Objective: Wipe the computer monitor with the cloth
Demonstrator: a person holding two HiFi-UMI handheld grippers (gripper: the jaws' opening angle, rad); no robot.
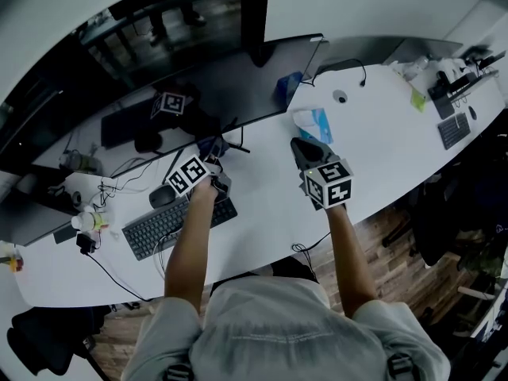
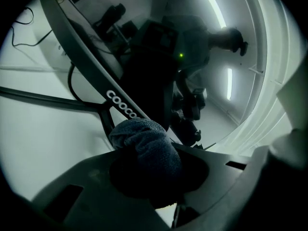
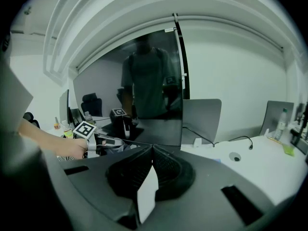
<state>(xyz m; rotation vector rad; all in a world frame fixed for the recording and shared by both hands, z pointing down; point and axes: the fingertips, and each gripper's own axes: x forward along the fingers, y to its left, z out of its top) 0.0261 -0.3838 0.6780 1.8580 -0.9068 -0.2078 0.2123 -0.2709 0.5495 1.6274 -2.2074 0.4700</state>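
The computer monitor (image 1: 198, 78) is a wide dark screen at the back of the white desk (image 1: 381, 149). It mirrors the person and the marker cubes. My left gripper (image 1: 214, 148) is at the screen's lower edge, shut on a dark blue-grey cloth (image 2: 147, 146). In the left gripper view the cloth bulges out of the jaws, right by the lower bezel (image 2: 120, 105) with its white lettering. My right gripper (image 1: 304, 148) hovers over the desk to the right of the screen (image 3: 149, 90). It is shut (image 3: 152, 148) with nothing in it.
A black keyboard (image 1: 178, 222) and a mouse (image 1: 161, 197) lie under my left arm, among cables. Small bottles (image 1: 89, 222) stand at the left. A blue-white pack (image 1: 313, 121) lies ahead of the right gripper. Another keyboard (image 1: 454, 129) sits far right. A grey panel (image 3: 202, 114) stands beside the monitor.
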